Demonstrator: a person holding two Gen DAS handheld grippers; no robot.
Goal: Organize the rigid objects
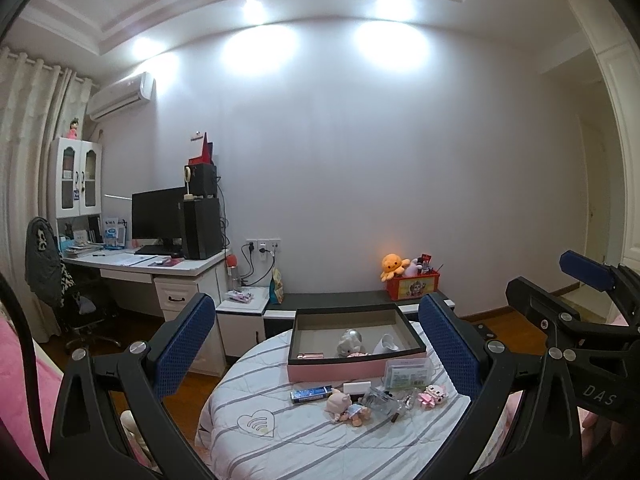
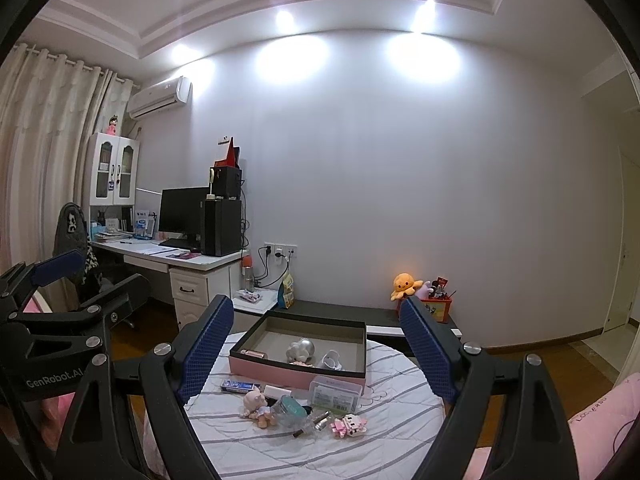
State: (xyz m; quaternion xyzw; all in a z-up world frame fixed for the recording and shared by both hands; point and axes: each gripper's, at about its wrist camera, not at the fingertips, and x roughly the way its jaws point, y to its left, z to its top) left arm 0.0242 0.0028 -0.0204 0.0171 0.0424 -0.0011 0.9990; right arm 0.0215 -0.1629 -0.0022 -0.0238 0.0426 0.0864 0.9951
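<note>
Bedroom, round surface (image 1: pixel 280 444) under a striped cloth; both claws wide apart, holding nothing.
Left wrist: left claw (image 1: pixel 316 344) gapes, level above the surface. Pink box (image 1: pixel 356 370), lid off, holds a silver figurine (image 1: pixel 350 342) and a white item (image 1: pixel 386 344). In front of it lie a blue tube (image 1: pixel 311 394), doll (image 1: pixel 346 404) and pink block toy (image 1: pixel 430 395). Right claw (image 1: pixel 560 280) at the right edge, empty.
Right wrist: right claw (image 2: pixel 316 350) spread, nothing between the pads; box (image 2: pixel 296 370) ahead, clear case (image 2: pixel 335 390) touching its front, loose toys nearer. Left claw (image 2: pixel 88 276) at the left edge.
</note>
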